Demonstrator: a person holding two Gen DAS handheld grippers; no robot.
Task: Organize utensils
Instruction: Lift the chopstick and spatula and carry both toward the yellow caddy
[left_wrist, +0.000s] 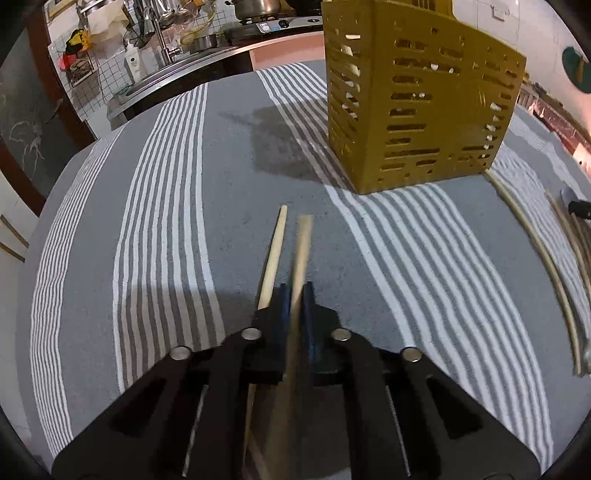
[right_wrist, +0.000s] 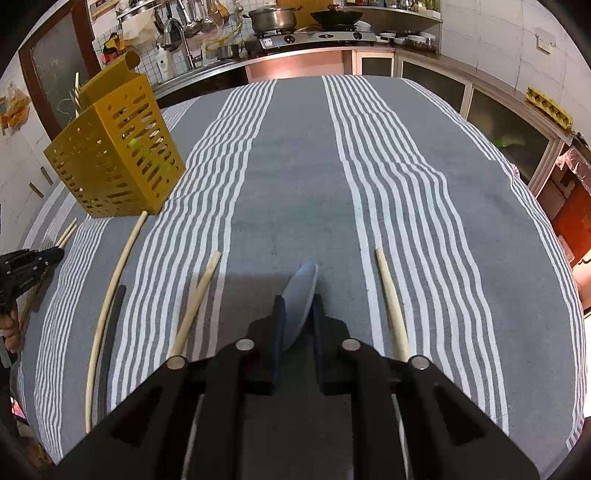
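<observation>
You see: yellow utensil holder (right_wrist: 114, 155) ×1 | spoon (right_wrist: 301, 302) ×1 | loose chopsticks on your striped cloth (right_wrist: 295, 184) ×4, e.g. (right_wrist: 391, 306) | chopsticks at your left gripper (left_wrist: 293, 291) ×2 | grippers ×2

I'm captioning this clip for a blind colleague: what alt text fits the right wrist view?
The right tongs are shut on a pale spoon above a grey striped tablecloth. Loose wooden chopsticks lie on the cloth, and a yellow slotted utensil holder stands at far left.
</observation>
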